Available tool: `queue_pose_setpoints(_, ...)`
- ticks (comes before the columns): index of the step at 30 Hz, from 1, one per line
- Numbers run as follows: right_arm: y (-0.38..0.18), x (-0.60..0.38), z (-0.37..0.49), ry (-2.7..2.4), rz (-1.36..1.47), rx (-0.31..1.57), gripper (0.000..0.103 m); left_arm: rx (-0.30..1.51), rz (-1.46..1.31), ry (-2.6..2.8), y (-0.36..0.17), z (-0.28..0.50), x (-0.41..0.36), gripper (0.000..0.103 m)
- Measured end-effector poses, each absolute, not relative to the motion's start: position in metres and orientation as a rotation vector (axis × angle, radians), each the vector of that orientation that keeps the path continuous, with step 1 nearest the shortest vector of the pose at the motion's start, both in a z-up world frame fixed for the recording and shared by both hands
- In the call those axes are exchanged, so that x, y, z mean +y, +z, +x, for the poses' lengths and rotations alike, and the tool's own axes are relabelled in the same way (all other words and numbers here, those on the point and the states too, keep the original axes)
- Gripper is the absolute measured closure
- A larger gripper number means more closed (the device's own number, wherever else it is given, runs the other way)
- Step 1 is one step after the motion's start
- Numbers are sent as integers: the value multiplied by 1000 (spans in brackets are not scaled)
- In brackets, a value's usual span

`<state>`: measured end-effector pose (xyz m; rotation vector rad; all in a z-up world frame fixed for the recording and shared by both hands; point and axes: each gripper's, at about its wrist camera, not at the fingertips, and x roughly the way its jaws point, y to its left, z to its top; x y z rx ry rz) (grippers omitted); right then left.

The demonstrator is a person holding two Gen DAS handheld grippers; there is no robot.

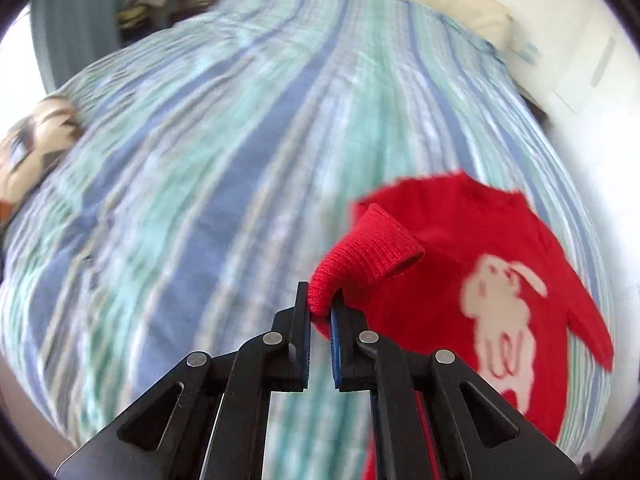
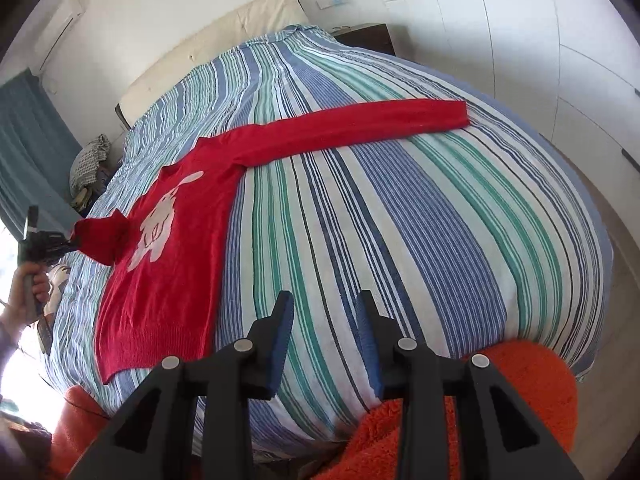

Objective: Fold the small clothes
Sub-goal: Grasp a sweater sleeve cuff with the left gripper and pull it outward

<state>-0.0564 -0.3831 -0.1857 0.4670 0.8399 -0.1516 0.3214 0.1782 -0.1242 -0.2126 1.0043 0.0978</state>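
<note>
Left gripper (image 1: pixel 321 307) pinches the ribbed cuff (image 1: pixel 372 256) of the red knitted sweater with a pale rabbit motif (image 2: pixel 168 240), spread on the striped bedcover (image 2: pixel 400 220). Right gripper (image 2: pixel 324 328) hangs spread, empty, sweater at its ten o'clock. Soft, light, stretchy knit; grip cuffs or hem.
</note>
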Motion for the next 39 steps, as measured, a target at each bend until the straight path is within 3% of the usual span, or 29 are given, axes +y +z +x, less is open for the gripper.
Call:
queue_pose_setpoints(4, -188, -375, -50, -130, 444, 858, 71, 1029, -232, 402, -143, 316, 279, 97)
queue_pose_setpoints(8, -187, -364, -45, -113, 394, 876, 70, 1084, -233, 528, -174, 309, 321, 97)
queue_pose_setpoints(18, -193, -366, -43, -134, 401, 908, 71, 1164, -315, 576, -230, 290, 317, 98)
queue_pose_setpoints(35, -200, -363, -38, -147, 381, 946, 71, 1169, -330, 536, -242, 293, 316, 97)
queue_pose_setpoints(39, -202, -366, -39, -151, 396, 947, 71, 1164, -377, 527, -243, 290, 325, 93)
